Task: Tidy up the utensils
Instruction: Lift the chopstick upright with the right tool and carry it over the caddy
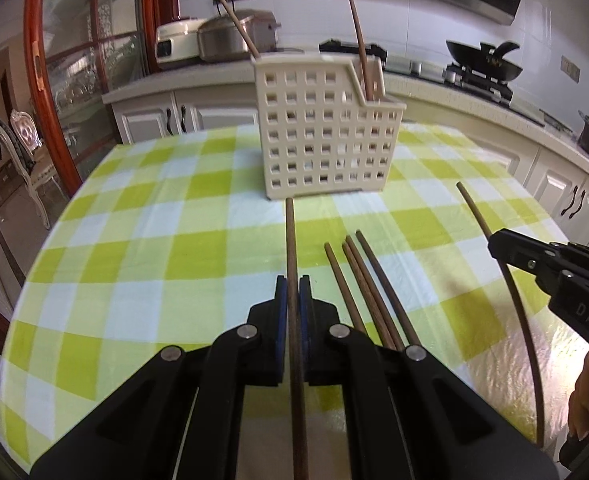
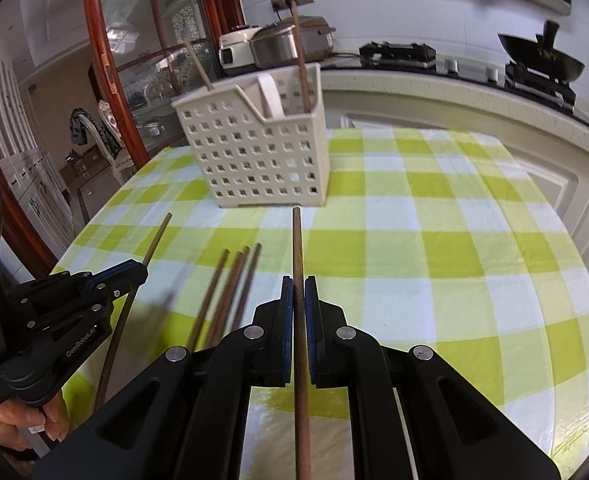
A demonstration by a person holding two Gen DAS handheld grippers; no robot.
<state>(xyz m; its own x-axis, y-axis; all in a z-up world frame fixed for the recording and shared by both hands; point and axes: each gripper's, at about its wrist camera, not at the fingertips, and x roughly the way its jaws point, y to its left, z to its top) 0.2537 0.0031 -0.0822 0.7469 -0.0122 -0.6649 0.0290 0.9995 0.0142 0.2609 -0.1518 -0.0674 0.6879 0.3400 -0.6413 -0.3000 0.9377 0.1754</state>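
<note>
- Kitchen setting, with a green-and-white checked tabletop (image 1: 154,216) and counters behind it carrying rice cookers (image 1: 230,38) and a wok (image 1: 484,62) on the stove.
- Left gripper (image 1: 293,280) has its jaws clenched on one brown chopstick (image 1: 290,240), which runs straight out between the blue pads toward the basket.
- Right gripper (image 2: 298,282), same deal: jaws clamped on its own chopstick (image 2: 297,240), tip pointing at the basket too.
- On the cloth between the two grippers lies a bunch of loose chopsticks (image 1: 358,280). I count four in each view, fanned a bit, tips near each other.
- Cream perforated basket (image 1: 322,140) stands upright on the tabletop beyond the chopstick tips, well apart from both grippers.
- Two chopsticks stand in the basket (image 1: 360,48), leaning, one at each end.
- Only the right wrist view shows a white spoon handle (image 2: 270,94) inside the basket; from the left side the wall hides it.
- Each view catches the other gripper at its edge, plus a bit of the hand (image 2: 18,428) holding it.
- So that's eight chopsticks in sight total: two gripped, four loose, two in the basket.
</note>
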